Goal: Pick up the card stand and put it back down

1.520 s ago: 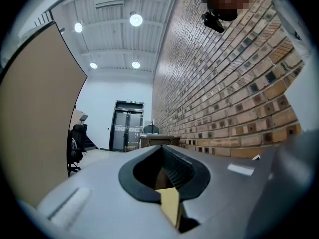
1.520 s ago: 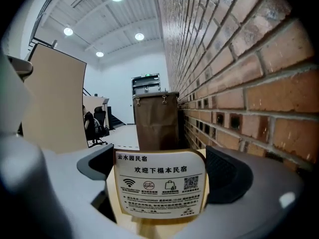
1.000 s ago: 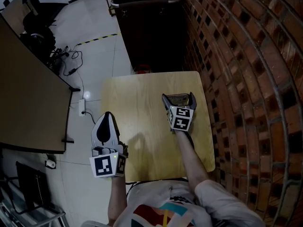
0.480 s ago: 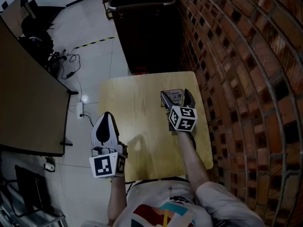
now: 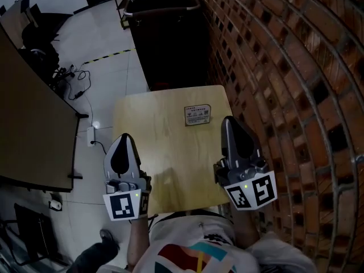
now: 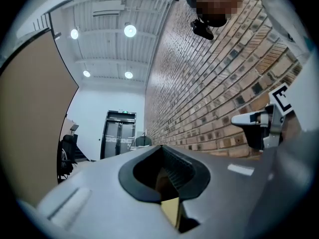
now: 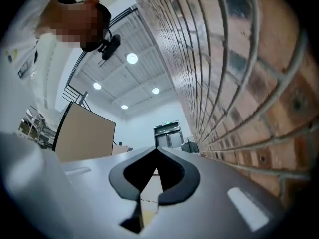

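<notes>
The card stand (image 5: pixel 197 115) is a small printed sign on the far right part of the wooden table (image 5: pixel 154 147), and nothing touches it. My right gripper (image 5: pixel 228 121) hovers over the table's near right edge, pulled back from the stand, shut and empty. My left gripper (image 5: pixel 123 137) hangs at the table's near left edge, also shut with nothing in it. Both gripper views look upward at the ceiling and brick wall, each with its jaws closed together; the left gripper view also catches the right gripper (image 6: pixel 259 126) off to its right.
A brick wall (image 5: pixel 284 95) runs close along the table's right side. A black cabinet (image 5: pixel 165 38) stands just behind the table. A brown desk (image 5: pixel 28 124) and floor cables (image 5: pixel 79 75) lie to the left.
The right gripper, open around the card stand before, has let it go, drawn back to the near right edge and shut. The stand rests on the table. The left gripper barely moved.
</notes>
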The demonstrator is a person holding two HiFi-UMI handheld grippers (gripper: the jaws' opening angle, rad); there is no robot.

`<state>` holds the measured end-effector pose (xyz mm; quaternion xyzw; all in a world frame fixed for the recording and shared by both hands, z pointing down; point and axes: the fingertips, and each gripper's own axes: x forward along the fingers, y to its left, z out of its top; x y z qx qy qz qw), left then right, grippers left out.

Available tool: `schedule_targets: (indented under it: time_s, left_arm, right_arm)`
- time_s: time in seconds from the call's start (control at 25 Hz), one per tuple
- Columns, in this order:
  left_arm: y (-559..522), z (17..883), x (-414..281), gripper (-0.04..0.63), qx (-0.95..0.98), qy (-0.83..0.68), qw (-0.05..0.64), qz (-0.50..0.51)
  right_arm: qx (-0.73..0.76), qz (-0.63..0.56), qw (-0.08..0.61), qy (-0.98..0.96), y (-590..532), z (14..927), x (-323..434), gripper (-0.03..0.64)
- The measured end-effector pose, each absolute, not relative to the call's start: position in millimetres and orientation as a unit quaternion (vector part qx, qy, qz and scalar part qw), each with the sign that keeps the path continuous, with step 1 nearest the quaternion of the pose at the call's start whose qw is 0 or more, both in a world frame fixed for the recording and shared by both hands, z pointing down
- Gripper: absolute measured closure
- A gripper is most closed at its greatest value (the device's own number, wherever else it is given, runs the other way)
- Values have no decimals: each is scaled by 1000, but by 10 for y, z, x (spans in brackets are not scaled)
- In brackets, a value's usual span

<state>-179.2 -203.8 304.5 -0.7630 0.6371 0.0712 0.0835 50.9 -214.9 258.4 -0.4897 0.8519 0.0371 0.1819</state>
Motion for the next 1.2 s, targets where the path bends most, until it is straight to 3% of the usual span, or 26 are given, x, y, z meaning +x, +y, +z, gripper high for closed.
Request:
schedule_targets:
  time_s: [0.2,1.2]
  left_arm:
    - [-1896,2831,-1636,589,-769,623,102,99]
    - [-1782,2781,-1519,591,-774,616,124,79]
  right_arm:
    - [-511,41,132,849,-1894,2900,521,615]
    - [-516,25,113,849,-1958,3060,547,615]
